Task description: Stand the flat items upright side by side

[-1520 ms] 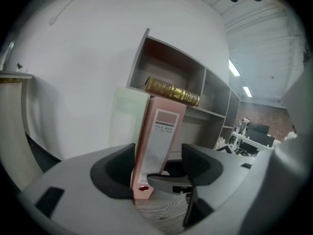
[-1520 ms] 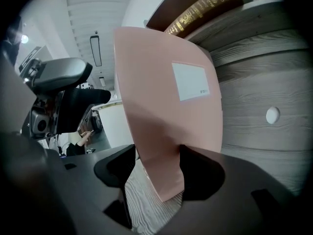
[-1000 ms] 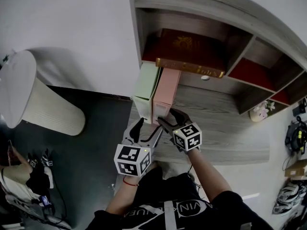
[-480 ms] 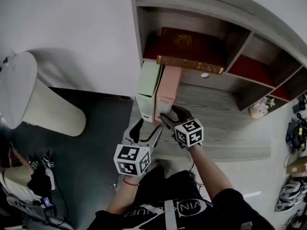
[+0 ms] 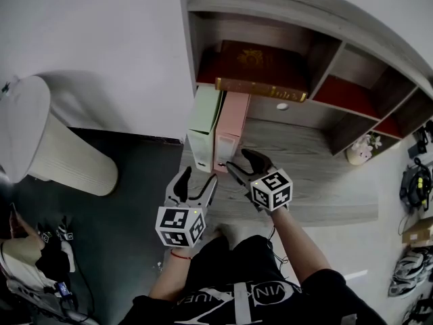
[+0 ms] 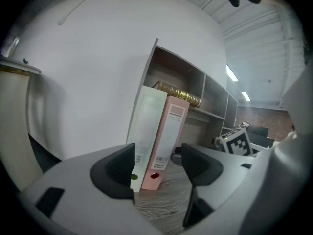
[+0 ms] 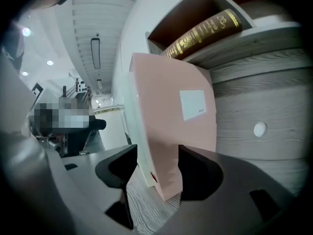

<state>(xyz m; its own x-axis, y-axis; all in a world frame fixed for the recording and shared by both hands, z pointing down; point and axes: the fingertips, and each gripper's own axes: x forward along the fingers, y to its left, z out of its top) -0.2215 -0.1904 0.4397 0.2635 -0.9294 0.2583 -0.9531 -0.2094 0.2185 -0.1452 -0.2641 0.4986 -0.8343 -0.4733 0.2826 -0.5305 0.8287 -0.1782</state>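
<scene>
Two flat binders stand upright side by side at the desk's left end, a pale green one (image 5: 205, 122) (image 6: 146, 131) and a pink one (image 5: 231, 128) (image 6: 166, 136) (image 7: 181, 131) to its right. My left gripper (image 5: 197, 179) (image 6: 156, 165) is open and empty, a short way in front of them. My right gripper (image 5: 244, 162) (image 7: 156, 170) is also open. It points at the pink binder's lower front corner. That corner shows between the jaws, and the pads are not pressing on it.
A dark red book (image 5: 260, 65) with a gold edge lies flat in the shelf compartment above the binders. The grey wooden desk (image 5: 318, 181) stretches right, with a small figurine (image 5: 362, 151) at its far end. A white ribbed bin (image 5: 51, 151) stands on the floor at left.
Both grippers have drawn back from the binders toward the person, the left one most. The binders now stand more upright and on their own.
</scene>
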